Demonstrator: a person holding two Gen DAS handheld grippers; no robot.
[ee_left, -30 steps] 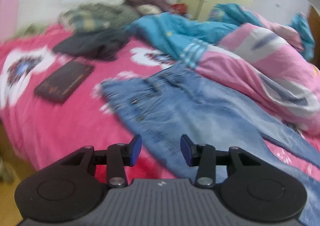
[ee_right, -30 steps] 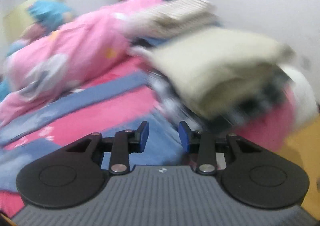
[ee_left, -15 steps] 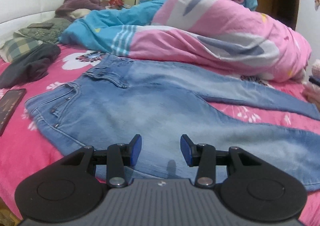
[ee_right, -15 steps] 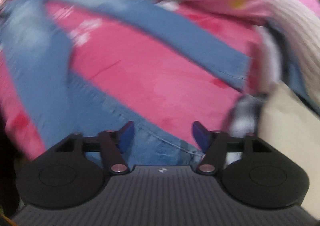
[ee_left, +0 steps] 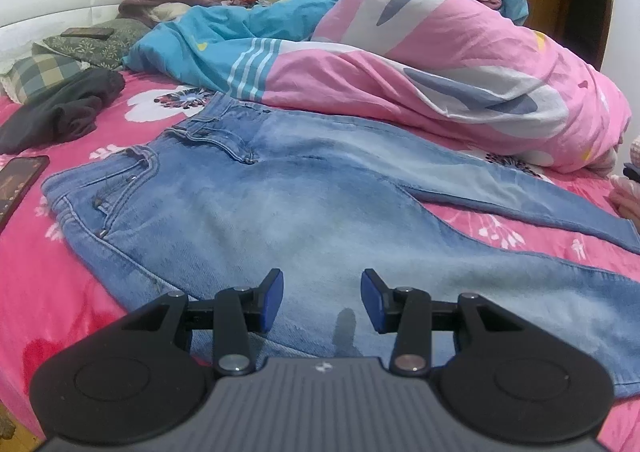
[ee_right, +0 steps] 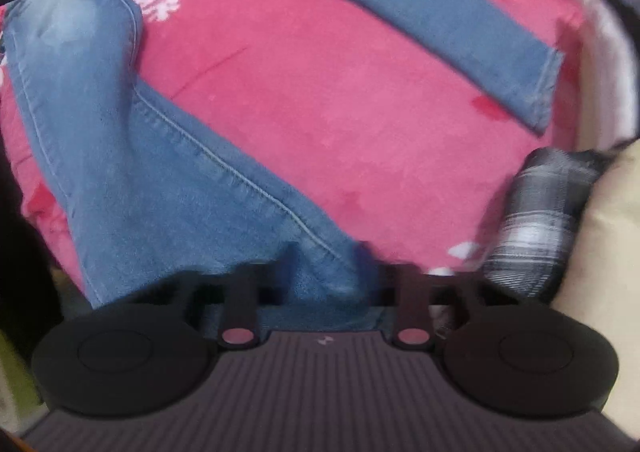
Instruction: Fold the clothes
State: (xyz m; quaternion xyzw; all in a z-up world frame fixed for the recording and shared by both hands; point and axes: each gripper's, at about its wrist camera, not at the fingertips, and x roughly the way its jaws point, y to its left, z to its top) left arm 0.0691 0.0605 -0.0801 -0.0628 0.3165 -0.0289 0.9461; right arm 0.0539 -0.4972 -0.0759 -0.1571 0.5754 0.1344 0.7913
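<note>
Right now the jeans (ee_left: 304,212) lie spread flat on the pink bedsheet (ee_left: 60,276), legs splayed apart in a V. From the left tongs (ee_left: 322,296) they stretch ahead and off to the right, waistband at the far left, the nearer leg passing directly under the blue pads (ee_left: 270,294). Those tongs hang released just above the denim, gripping nothing.

Seen from the right tongs (ee_right: 328,276), the jeans (ee_right: 120,156) run away ahead: one leg comes straight down to the tool, the other crosses the sheet (ee_right: 320,112) well beyond, its hem ahead and to the right. That view is blurred; the near leg's cuff sits bunched between the fingers, but I cannot tell whether they have closed on it.

Beyond the jeans, ahead of the left tongs, a pink and blue quilt (ee_left: 420,64) is heaped. Far left lie a dark garment (ee_left: 60,112) and a phone (ee_left: 18,180). Just right of the right tongs sits a plaid bundle (ee_right: 536,220).
</note>
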